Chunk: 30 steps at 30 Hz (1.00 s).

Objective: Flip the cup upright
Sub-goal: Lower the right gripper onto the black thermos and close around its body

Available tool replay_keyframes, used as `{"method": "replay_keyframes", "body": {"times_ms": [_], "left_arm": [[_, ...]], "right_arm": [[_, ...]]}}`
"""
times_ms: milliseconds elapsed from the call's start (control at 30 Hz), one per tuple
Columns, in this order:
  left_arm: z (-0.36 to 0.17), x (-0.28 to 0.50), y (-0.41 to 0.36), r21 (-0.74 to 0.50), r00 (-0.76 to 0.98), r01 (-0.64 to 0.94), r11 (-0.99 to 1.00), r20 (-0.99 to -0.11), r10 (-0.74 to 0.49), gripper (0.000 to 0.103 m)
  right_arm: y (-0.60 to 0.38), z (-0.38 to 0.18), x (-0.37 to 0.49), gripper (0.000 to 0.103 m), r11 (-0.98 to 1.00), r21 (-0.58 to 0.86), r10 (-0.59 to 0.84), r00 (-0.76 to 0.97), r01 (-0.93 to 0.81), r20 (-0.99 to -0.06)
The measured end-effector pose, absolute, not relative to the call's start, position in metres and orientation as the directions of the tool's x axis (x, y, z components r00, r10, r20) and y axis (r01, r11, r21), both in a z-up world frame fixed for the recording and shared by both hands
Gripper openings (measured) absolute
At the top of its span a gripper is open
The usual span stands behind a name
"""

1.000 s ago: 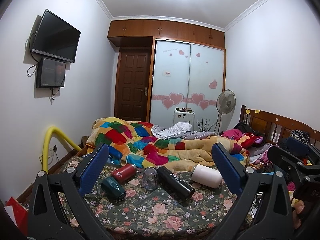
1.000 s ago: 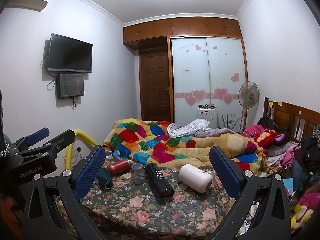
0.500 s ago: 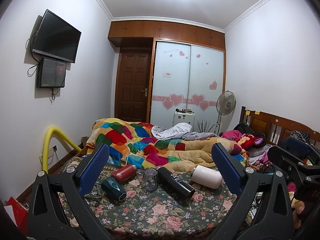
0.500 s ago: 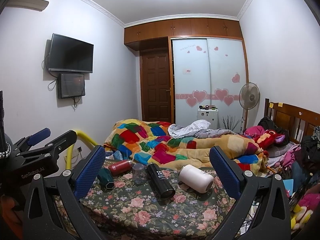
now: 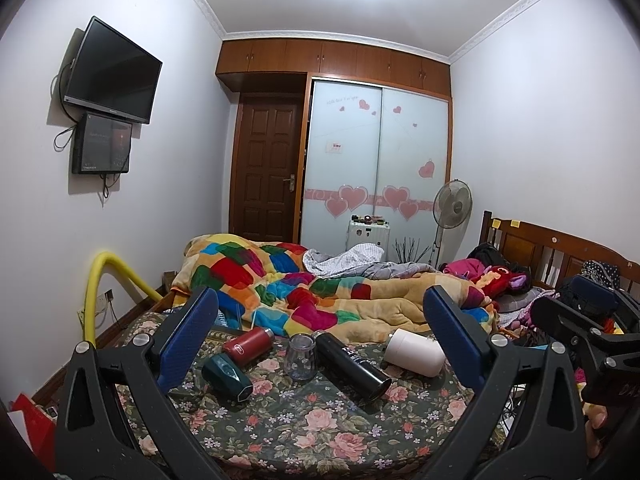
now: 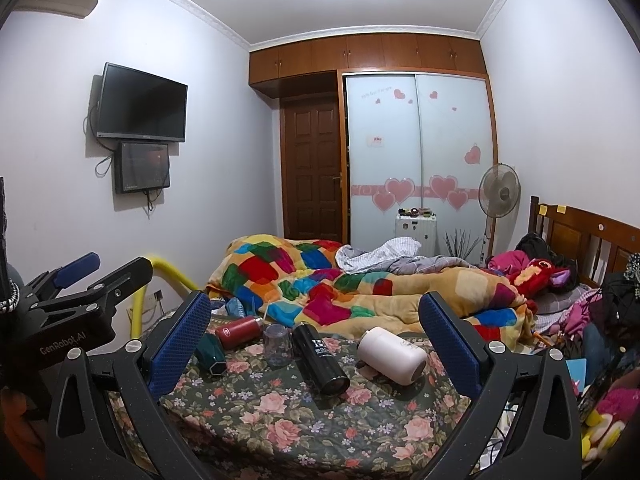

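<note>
On the bed (image 5: 304, 428), left wrist view: five vessels rest on the floral cover, framed between the blue pads of the left claw (image 5: 320, 336), which is spread wide with nothing in it. Clear cup (image 5: 301, 357), mouth down, sits just above centre; red flask (image 5: 249, 345) on its side at 10 o'clock of the cup; dark green cup (image 5: 227, 377) on its side at 8 o'clock; black flask (image 5: 352, 364) lying just beside the cup at 3 o'clock; white tumbler (image 5: 414, 357) lying further out at 3 o'clock. Patchwork blanket (image 5: 304, 292) heaped behind the row. Part of the right claw's frame shows at the 3 o'clock edge.

Across the same bed (image 6: 304, 420), right wrist view: right claw (image 6: 314, 336) likewise spread wide and empty, clear of every item. Clear cup (image 6: 277, 345) inverted, left of centre; black flask (image 6: 321, 358) touching or nearly touching it at 3 o'clock; white tumbler (image 6: 391, 355) at 3 o'clock again; red flask (image 6: 239, 331) at 10 o'clock; dark green cup (image 6: 211, 354) at 9 o'clock, partly behind the left pad. Left claw's body visible at the 9 o'clock edge.
</note>
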<state>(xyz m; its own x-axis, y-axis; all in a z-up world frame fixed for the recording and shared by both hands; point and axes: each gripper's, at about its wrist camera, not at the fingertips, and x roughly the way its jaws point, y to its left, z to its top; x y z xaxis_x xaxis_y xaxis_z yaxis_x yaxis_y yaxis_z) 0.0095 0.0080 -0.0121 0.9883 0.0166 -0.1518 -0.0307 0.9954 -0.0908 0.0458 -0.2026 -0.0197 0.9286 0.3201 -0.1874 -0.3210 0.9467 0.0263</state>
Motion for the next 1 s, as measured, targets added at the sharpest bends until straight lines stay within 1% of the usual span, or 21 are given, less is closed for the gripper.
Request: {"method": "replay_keyframes", "body": {"times_ms": [200,367,500,600,733,900,1000], "left_arm": [[-0.018,0.025,0.013,-0.096,0.985,-0.040,0.995,-0.171,0.023,0.103],[-0.033,0.051,0.025,-0.128,0.975,-0.060,0.990,-0.222,0.031,0.103],[-0.054,0.076,0.043,-0.168,0.956,-0.113,0.979,-0.287,0.061,0.103],[-0.078,0.100,0.060,-0.191,0.929,-0.178,0.965,-0.356,0.101,0.103],[-0.109,0.128,0.082,-0.232,0.890,-0.224,0.947,-0.444,0.102,0.103],[-0.147,0.152,0.103,-0.228,0.832,-0.301,0.926,-0.537,0.139,0.103],[-0.165,0.160,0.109,-0.206,0.804,-0.329,0.922,-0.573,0.159,0.103]], "right_arm": [[-0.202,-0.026,0.060,0.103,0.947,0.022,0.316,0.922,-0.319,-0.222],[-0.198,-0.038,0.084,0.103,0.947,0.019,0.312,0.908,-0.320,-0.279],[-0.192,-0.058,0.118,0.103,0.944,0.022,0.314,0.876,-0.329,-0.367],[-0.185,-0.077,0.148,0.103,0.940,0.014,0.312,0.843,-0.340,-0.439],[-0.173,-0.107,0.196,0.103,0.926,0.006,0.317,0.768,-0.377,-0.557],[-0.153,-0.144,0.253,0.103,0.900,0.006,0.318,0.647,-0.436,-0.693],[-0.145,-0.163,0.282,0.102,0.887,0.010,0.308,0.577,-0.461,-0.757]]}}
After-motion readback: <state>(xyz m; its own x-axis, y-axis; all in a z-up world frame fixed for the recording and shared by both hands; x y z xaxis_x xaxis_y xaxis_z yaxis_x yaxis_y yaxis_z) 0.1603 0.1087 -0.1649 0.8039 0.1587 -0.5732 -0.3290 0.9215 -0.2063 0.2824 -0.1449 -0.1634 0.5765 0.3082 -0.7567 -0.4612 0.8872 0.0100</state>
